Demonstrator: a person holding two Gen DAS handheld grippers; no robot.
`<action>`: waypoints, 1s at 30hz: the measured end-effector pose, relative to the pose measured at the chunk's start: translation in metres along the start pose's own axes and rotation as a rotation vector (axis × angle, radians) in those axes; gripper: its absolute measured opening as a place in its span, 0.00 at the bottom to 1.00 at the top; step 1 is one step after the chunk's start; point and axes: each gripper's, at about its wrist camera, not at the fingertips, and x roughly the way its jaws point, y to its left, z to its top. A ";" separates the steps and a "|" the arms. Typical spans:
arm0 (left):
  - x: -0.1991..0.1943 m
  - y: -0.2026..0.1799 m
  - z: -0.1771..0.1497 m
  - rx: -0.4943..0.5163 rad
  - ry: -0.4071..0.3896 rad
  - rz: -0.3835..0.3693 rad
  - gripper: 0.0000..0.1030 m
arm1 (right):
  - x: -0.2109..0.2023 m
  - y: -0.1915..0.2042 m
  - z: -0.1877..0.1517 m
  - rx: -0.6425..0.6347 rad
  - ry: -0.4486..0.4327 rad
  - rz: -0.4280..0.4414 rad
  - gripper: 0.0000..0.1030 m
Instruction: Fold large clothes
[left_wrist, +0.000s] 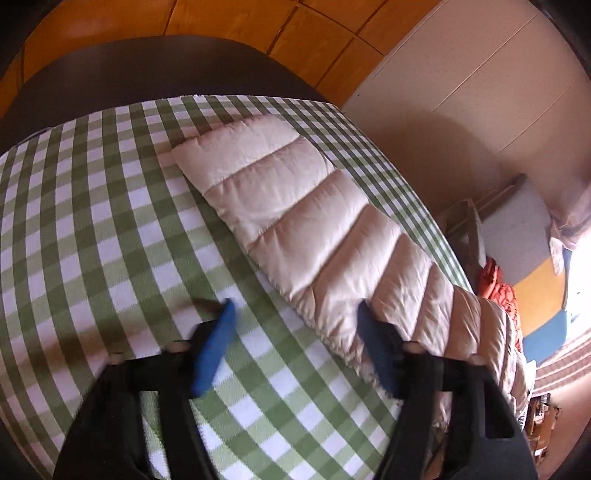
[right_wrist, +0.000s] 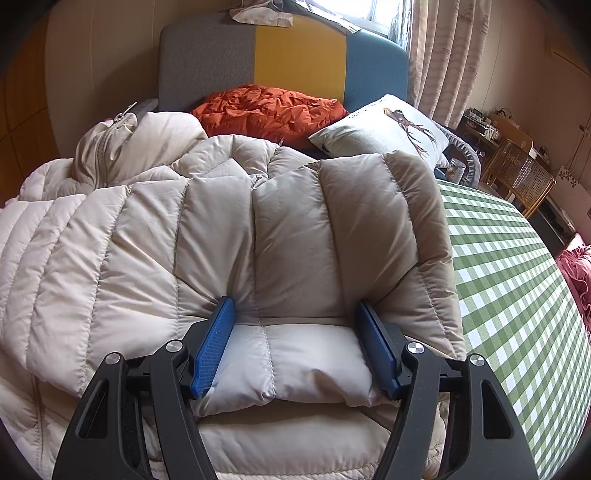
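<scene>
Left gripper (left_wrist: 295, 317): jaws are seen apart, with only green-checked cloth between the blue pads; nothing is held. Its right pad (left_wrist: 373, 343) lies at the edge of the sleeve; whether it touches cannot be told.

Right gripper (right_wrist: 295, 321): jaws stand wide, with a puffed fold of the jacket filling the gap between the two blue pads; both pads are seen against the fabric, so the fold appears clamped.

Quilted jacket (right_wrist: 221, 229): one, cream-coloured, spread ahead of and to the left of the right gripper, bunched at its far side where a zip is visible.

Sleeve (left_wrist: 295, 210): one is counted in the left wrist view, laid flat and stretching diagonally away from the left gripper's right pad toward the far left.

Checked cloth (left_wrist: 92, 221): one, green and white, covering the surface under both grippers; it is seen to the right of the right gripper and ahead-left of the left gripper.

Orange quilted garment (right_wrist: 269, 107): one, well beyond the right gripper, past the jacket.

Printed pillow (right_wrist: 384, 129): one, beyond and right of the right gripper.

Three-colour headboard (right_wrist: 295, 59): one, farthest ahead.

Wicker chair (right_wrist: 521, 177): one, far right.
</scene>
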 end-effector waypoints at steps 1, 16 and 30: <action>0.003 0.000 0.002 -0.003 0.013 -0.010 0.15 | 0.000 0.001 0.000 -0.001 0.000 -0.001 0.65; -0.073 -0.080 0.007 0.223 -0.077 -0.283 0.04 | -0.003 0.002 0.002 -0.010 0.003 -0.012 0.65; -0.105 -0.248 -0.127 0.685 0.050 -0.572 0.03 | -0.003 0.002 0.003 -0.008 0.007 -0.011 0.65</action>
